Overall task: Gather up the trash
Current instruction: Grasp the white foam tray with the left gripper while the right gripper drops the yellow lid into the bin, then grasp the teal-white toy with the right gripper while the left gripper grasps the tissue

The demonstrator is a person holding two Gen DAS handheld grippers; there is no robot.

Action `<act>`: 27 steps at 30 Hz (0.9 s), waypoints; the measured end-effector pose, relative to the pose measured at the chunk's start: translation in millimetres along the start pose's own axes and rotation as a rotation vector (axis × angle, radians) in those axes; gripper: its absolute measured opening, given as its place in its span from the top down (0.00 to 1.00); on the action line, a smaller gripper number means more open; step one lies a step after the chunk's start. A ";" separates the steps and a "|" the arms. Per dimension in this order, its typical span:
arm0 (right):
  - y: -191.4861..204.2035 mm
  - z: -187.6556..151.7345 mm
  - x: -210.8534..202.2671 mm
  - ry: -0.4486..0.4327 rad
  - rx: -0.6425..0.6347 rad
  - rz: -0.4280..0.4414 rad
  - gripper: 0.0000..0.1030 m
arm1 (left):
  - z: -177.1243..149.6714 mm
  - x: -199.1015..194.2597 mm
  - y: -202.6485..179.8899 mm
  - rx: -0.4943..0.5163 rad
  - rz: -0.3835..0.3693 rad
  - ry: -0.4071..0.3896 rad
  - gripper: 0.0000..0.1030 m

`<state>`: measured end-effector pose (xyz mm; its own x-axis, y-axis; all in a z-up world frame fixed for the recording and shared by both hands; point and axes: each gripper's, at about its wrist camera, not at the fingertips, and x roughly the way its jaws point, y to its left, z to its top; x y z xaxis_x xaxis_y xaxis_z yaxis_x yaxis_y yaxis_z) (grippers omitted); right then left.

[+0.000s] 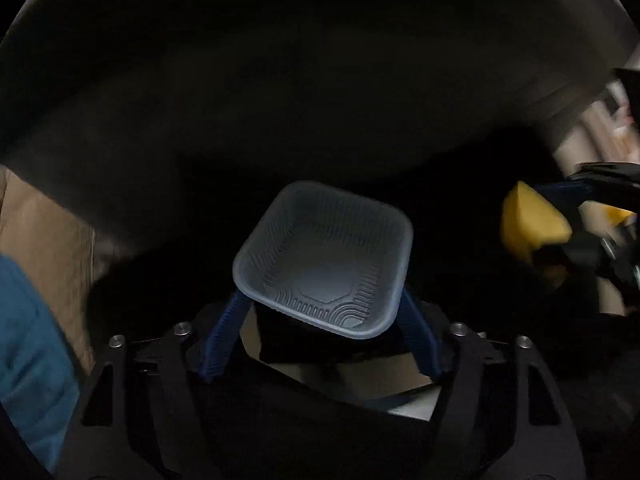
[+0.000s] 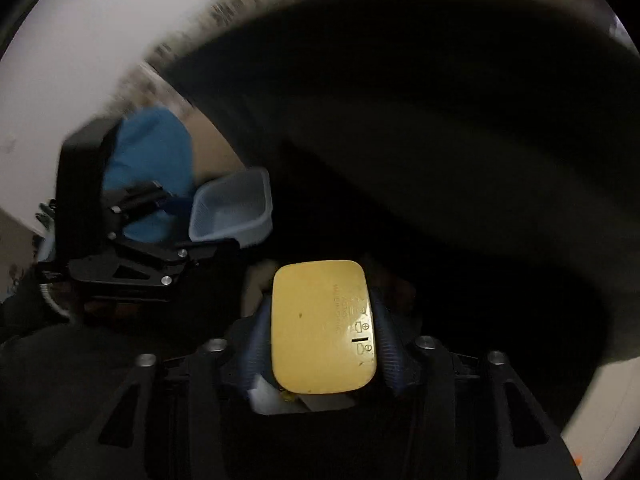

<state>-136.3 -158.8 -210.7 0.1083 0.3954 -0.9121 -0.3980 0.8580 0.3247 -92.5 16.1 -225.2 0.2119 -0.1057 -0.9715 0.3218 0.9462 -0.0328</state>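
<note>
Most of both views is black and smeared; the big dark bin (image 1: 320, 80) mouth fills the frame and its inside cannot be made out; its rim is a blur against a pale background. Left gripper (image 1: 322, 312) points steeply down over that dark opening; a pale ribbed tray (image 1: 324, 264) sits between its blue fingers (image 1: 224, 336), whose tips are hidden behind it; jaws spread wide, and whether they pinch the tray cannot be told. Right gripper (image 2: 320, 332) is tipped down too; a yellow lid (image 2: 322, 326) with embossed marks lies between its blue fingers (image 2: 386, 344); grip likewise unclear. Beside the left gripper, a blue sleeve (image 1: 28, 352), cut off at the edge; brown cardboard (image 1: 44, 240) nearby, blurred.
</note>
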 end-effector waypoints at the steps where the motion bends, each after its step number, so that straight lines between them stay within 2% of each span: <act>1: -5.2 1.0 15.5 0.027 0.014 -0.012 0.32 | 2.8 18.4 0.8 -0.011 0.011 0.062 0.29; 4: -10.7 -0.1 28.0 0.053 0.058 0.002 0.36 | 0.4 57.5 4.4 -0.048 -0.011 0.210 0.29; 6: -5.4 -0.2 10.4 0.008 0.045 0.010 0.36 | -1.6 59.6 9.1 -0.066 -0.042 0.236 0.29; 9: 9.4 2.6 -47.6 -0.103 -0.015 0.007 0.36 | 1.9 38.8 15.7 -0.078 -0.073 0.185 0.29; 12: 15.2 18.8 -122.3 -0.273 -0.066 0.013 0.35 | 7.2 -6.7 21.2 -0.076 -0.123 0.084 0.29; 15: 6.8 47.3 -187.4 -0.453 -0.110 -0.083 0.29 | 13.4 -53.5 23.3 -0.031 -0.123 -0.043 0.25; 17: -8.2 79.0 -215.1 -0.536 -0.129 -0.197 0.28 | 8.8 -80.1 10.6 -0.009 -0.117 -0.112 0.21; 22: -53.2 160.0 -215.7 -0.549 -0.067 -0.270 0.28 | 24.6 -126.0 -3.2 0.034 -0.119 -0.232 0.20; 25: -67.6 197.2 -195.5 -0.480 -0.099 -0.342 0.31 | 31.1 -144.4 -9.0 0.047 -0.131 -0.291 0.20; 27: -76.9 210.3 -182.4 -0.408 -0.106 -0.302 0.47 | 36.9 -151.5 -12.6 0.057 -0.129 -0.315 0.20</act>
<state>66.1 -228.0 -16.7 0.5706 0.2490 -0.7825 -0.3822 0.9240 0.0154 -94.7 8.9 -68.9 0.4381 -0.3207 -0.8398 0.4137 0.9013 -0.1284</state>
